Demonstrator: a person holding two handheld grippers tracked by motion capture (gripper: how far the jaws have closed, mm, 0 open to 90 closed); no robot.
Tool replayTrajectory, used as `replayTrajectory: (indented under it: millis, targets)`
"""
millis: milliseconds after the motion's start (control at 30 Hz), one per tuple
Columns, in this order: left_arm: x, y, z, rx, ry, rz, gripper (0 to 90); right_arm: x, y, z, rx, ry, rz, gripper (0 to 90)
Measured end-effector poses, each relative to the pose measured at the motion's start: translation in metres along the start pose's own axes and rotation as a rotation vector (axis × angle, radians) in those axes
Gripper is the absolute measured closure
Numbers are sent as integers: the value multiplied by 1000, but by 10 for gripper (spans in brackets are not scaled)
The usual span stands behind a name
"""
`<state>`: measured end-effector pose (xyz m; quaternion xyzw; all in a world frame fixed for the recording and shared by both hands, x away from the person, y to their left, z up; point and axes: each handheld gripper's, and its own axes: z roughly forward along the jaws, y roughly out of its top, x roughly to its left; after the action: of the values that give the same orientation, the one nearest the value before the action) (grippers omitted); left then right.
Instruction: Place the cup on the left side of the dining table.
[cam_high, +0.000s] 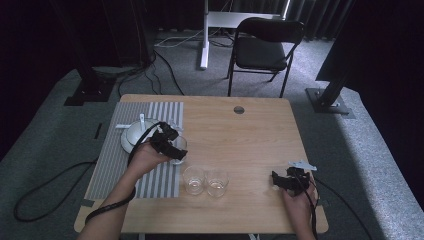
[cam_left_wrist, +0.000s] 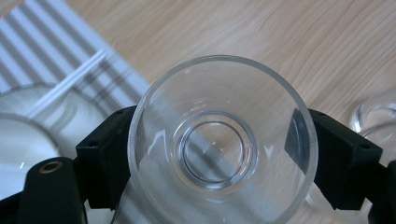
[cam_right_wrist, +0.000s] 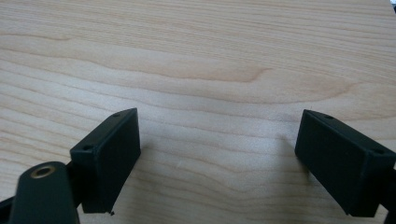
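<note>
Clearly the left claw (cam_left_wrist: 219, 154) has its jaws clamped on the outer wall of a clear glass (cam_left_wrist: 223, 140), held just above the striped mat (cam_high: 160, 112). Smooth, rigid, light and breakable, it looks prone to slipping; squeezing mid-wall seems safest. Well apart, the right claw (cam_right_wrist: 217, 158) gapes wide, empty, over bare table (cam_right_wrist: 196, 56).

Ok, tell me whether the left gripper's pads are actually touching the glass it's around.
Touching. In the left gripper view both black pads press against opposite sides of the clear glass, with no gap either side, so the left gripper is clamped on it.
</note>
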<state>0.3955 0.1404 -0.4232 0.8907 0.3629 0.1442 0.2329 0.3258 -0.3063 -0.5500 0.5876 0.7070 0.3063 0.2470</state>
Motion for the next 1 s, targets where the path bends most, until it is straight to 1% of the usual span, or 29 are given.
replayTrajectory:
  millis: [33, 67, 133, 233, 267, 300, 367, 400, 467, 500, 533, 633, 667, 767, 800, 833, 1000]
  targets:
    - [2, -3, 0, -1, 6, -8, 185, 0, 0, 0, 0, 0, 1, 136]
    - [3, -6, 0, 7, 6, -9, 185, 0, 0, 0, 0, 0, 1, 136]
    - [5, -9, -1, 6, 10, -12, 185, 0, 0, 0, 0, 0, 0, 136]
    - [11, -19, -2, 3, 24, -34, 185, 0, 0, 0, 0, 0, 0, 136]
    - [15, -26, -2, 12, 16, -47, 185, 0, 0, 0, 0, 0, 0, 136]
    - [15, -26, -2, 12, 16, -47, 185, 0, 0, 0, 0, 0, 0, 136]
    - [16, -32, -1, 30, 31, -40, 185, 0, 0, 0, 0, 0, 0, 136]
    - [19, -37, 1, 45, 36, -47, 185, 0, 0, 0, 0, 0, 0, 136]
    - [20, -43, 2, 43, 36, -54, 185, 0, 0, 0, 0, 0, 0, 136]
    - [20, -43, 2, 43, 36, -54, 185, 0, 0, 0, 0, 0, 0, 136]
    - [21, -47, 4, 44, 35, -63, 185, 0, 0, 0, 0, 0, 0, 136]
    - [22, -50, 6, 50, 26, -69, 185, 0, 0, 0, 0, 0, 0, 136]
    - [23, -54, 8, 56, 20, -75, 185, 0, 0, 0, 0, 0, 0, 136]
    - [22, -58, 11, 67, 15, -69, 185, 0, 0, 0, 0, 0, 0, 136]
    - [23, -59, 11, 58, 8, -78, 185, 0, 0, 0, 0, 0, 0, 136]
    - [23, -60, 11, 57, 6, -73, 185, 0, 0, 0, 0, 0, 0, 136]
    - [24, -61, 11, 49, 4, -74, 184, 0, 0, 0, 0, 0, 0, 136]
